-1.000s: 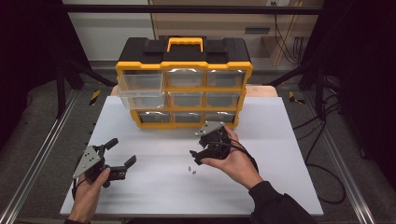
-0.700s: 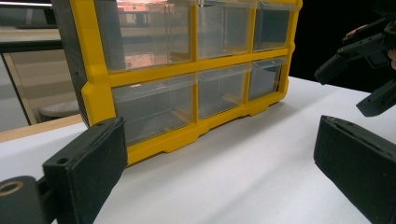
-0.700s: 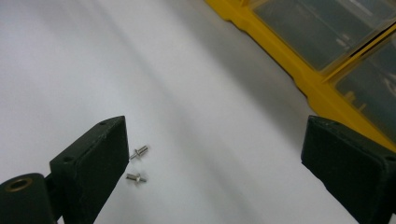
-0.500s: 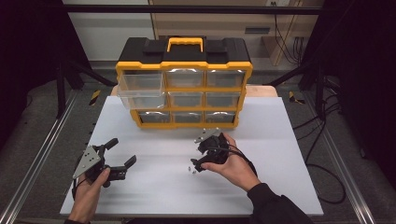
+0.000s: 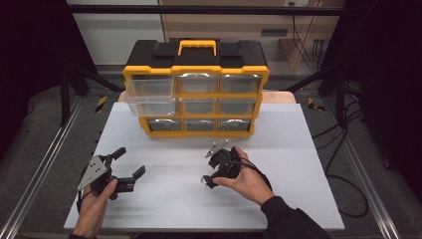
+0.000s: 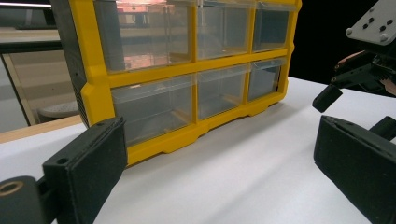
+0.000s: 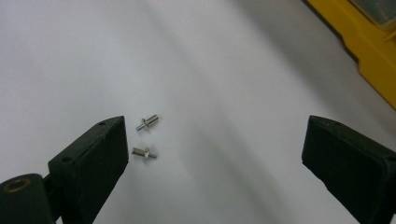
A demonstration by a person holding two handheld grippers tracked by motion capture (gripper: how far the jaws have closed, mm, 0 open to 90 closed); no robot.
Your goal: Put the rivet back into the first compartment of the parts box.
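Observation:
Two small silver screws [image 7: 148, 122] [image 7: 141, 152] lie side by side on the white table, close to the left jaw in the right gripper view. My right gripper [image 7: 215, 158] is open wide and tilted down over them, apart from them; in the high view it [image 5: 209, 172] sits at mid-table in front of the organizer. My left gripper [image 5: 130, 161] rests open at the near left with nothing between its jaws. In the left gripper view it [image 6: 219, 158] faces the organizer's lower drawers.
A yellow and black organizer [image 5: 196, 94] with clear drawers stands at the back of the white table [image 5: 298, 149]. Its top-left drawer [image 5: 149, 89] sticks out toward me. The right gripper [image 6: 359, 70] appears at the right edge of the left gripper view.
My right gripper has come toward me and dropped lower, over the two screws. The left gripper has not moved.

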